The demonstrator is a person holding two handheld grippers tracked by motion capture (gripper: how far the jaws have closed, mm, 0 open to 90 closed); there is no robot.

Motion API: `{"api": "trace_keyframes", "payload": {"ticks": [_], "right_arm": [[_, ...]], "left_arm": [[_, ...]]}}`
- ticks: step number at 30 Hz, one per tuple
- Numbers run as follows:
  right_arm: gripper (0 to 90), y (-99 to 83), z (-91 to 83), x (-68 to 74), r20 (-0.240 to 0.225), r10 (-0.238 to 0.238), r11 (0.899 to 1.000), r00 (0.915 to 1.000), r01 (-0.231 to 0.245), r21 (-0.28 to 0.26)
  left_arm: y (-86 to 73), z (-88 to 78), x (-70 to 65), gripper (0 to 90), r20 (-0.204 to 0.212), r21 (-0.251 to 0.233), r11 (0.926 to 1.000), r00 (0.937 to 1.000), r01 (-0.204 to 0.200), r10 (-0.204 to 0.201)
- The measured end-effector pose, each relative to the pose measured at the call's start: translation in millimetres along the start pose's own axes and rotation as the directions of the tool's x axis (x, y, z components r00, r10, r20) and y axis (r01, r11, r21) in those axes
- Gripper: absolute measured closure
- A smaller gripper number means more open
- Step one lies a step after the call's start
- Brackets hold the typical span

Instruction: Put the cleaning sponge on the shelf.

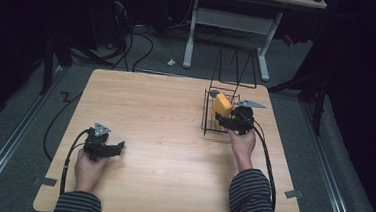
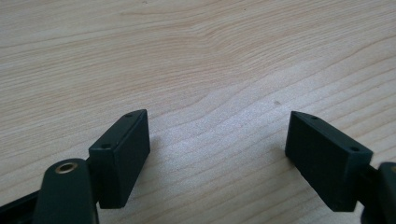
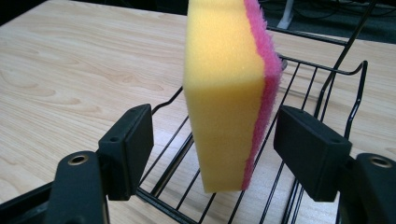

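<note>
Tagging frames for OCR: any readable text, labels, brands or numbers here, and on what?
None readable in any view.
Sponge: plain yellow with a pink side, no print.
Wire rack: bare black wire, no label.
Table: wood grain only.
Left gripper and right gripper: black pads with screw holes, no markings.

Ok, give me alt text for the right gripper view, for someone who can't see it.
A yellow sponge with a pink scouring side stands on edge in a black wire rack, between the open jaws of the right gripper, neither pad touching it. The rack sits on a light wooden table.
</note>
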State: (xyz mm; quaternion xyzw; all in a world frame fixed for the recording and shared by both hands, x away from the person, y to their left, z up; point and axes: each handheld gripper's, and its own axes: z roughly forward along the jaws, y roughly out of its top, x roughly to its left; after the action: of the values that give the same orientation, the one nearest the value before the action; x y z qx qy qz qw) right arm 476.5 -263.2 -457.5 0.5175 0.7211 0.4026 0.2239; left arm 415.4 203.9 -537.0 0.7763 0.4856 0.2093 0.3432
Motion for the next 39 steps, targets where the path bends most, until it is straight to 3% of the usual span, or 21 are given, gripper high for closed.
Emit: {"api": "trace_keyframes", "payload": {"ticks": [8,11,18,27,31,39], "right_arm": [[30.1,-1.2,-13.3,0.1,-0.001,-0.011,0.999,0.9999,0.011,-0.04],[29.3,-4.2,-19.2,-3.3,-0.024,0.021,0.999,0.9995,-0.022,-0.039],[28.7,-3.5,-34.7,-0.8,-0.021,-0.013,0.999,0.9997,0.012,-0.052],[31.2,-8.3,-49.2,-4.2,-0.02,0.017,0.996,0.9997,-0.018,-0.084],[30.6,-8.7,-54.9,-5.6,-0.012,-0.007,0.997,0.9999,0.006,-0.081],[31.3,-16.5,-70.7,-8.8,-0.033,0.013,0.993,0.9994,-0.017,-0.115]], "left_arm": [[0.0,0.0,0.0,22.5,0.0,0.0,1.0,1.0,0.0,0.0],[0.0,0.0,0.0,22.5,0.0,0.0,1.0,1.0,0.0,0.0],[0.0,0.0,0.0,22.5,0.0,0.0,1.0,1.0,0.0,0.0],[0.0,0.0,0.0,22.5,0.0,0.0,1.0,1.0,0.0,0.0],[0.0,0.0,0.0,22.5,0.0,0.0,1.0,1.0,0.0,0.0],[0.0,0.1,-0.1,22.5,0.0,0.0,1.0,1.0,0.0,0.0]]}}
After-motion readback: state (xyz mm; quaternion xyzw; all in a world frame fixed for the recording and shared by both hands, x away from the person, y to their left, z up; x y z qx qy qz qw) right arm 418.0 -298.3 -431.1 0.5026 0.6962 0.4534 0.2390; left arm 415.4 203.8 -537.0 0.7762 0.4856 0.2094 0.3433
